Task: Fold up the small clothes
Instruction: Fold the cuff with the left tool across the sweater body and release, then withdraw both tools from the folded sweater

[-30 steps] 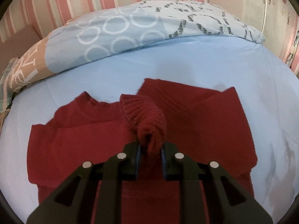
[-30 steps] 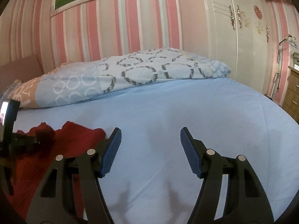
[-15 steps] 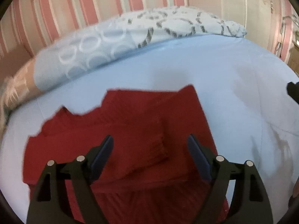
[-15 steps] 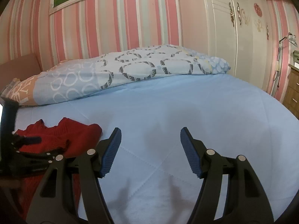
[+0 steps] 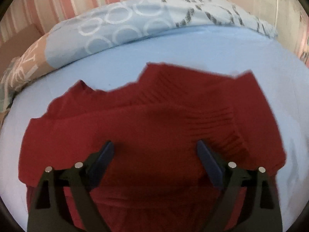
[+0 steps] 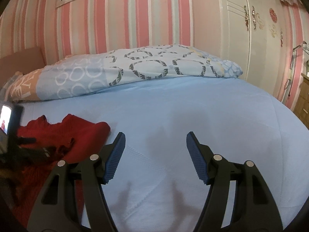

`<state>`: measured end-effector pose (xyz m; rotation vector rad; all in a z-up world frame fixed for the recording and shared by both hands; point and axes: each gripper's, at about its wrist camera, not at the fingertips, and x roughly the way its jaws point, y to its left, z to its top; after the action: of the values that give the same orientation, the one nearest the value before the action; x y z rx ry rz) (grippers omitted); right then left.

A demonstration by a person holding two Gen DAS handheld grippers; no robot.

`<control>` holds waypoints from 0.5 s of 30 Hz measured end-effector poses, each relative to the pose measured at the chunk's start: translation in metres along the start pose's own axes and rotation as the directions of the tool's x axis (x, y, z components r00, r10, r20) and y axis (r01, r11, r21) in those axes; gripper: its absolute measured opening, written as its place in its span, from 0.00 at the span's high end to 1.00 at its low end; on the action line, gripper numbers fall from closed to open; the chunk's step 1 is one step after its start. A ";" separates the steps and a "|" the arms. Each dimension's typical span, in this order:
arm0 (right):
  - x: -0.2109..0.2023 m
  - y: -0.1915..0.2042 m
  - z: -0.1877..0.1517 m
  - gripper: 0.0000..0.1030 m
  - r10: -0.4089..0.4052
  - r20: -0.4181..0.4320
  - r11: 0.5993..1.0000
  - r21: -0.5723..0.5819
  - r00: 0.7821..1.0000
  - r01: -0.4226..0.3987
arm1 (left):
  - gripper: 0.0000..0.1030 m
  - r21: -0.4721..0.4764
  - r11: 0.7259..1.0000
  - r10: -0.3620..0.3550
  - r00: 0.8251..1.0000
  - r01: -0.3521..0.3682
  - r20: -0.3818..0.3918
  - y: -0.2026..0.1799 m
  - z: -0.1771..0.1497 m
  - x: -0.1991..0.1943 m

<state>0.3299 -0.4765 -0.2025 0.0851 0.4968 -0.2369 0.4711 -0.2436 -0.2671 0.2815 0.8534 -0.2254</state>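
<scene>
Left tool (image 5: 155, 150) spread wide, right tool (image 6: 155, 142) likewise

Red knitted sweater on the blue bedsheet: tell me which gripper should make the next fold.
Left. The left gripper hangs open directly over the red knitted sweater. The right gripper is open too, but over bare blue bedsheet, with the sweater off to its side.

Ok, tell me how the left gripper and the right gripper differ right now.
The left gripper is over the red sweater; the right gripper is over bare blue sheet. The left view is blurred, the right view sharp. Both are open and hold nothing.
</scene>
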 end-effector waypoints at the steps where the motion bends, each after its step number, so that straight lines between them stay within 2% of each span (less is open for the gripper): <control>1: 0.001 0.001 0.000 0.35 0.001 -0.002 1.000 -0.003 1.000 -0.001 | 0.13 0.010 1.000 0.013 1.000 -0.014 0.014 -0.002 -0.001 -0.001; 6: -0.009 0.002 0.003 0.34 0.011 0.008 1.000 -0.011 1.000 -0.011 | 0.13 -0.012 1.000 -0.027 1.000 0.027 0.009 0.015 -0.001 -0.017; 8: -0.021 0.000 0.004 0.30 0.053 0.022 0.998 0.016 0.998 -0.053 | 0.13 -0.027 0.999 -0.043 0.998 0.045 0.051 0.029 -0.003 -0.042; 11: -0.036 0.003 0.006 0.28 0.068 0.023 0.997 0.034 0.997 -0.068 | 0.11 -0.033 0.998 -0.046 0.989 0.051 0.138 0.063 -0.015 -0.096; 13: -0.047 0.012 0.006 0.28 0.067 0.008 0.997 0.029 0.998 -0.067 | 0.06 -0.028 0.999 -0.023 0.980 0.029 0.196 0.087 -0.032 -0.133; 15: -0.069 0.023 0.005 0.28 0.061 0.013 0.998 -0.009 0.998 -0.061 | 0.06 -0.032 0.999 0.006 0.975 0.001 0.220 0.111 -0.052 -0.162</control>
<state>0.2790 -0.4407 -0.1643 0.0898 0.4807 -0.1755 0.3655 -0.1090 -0.1586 0.2231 0.6365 -0.2363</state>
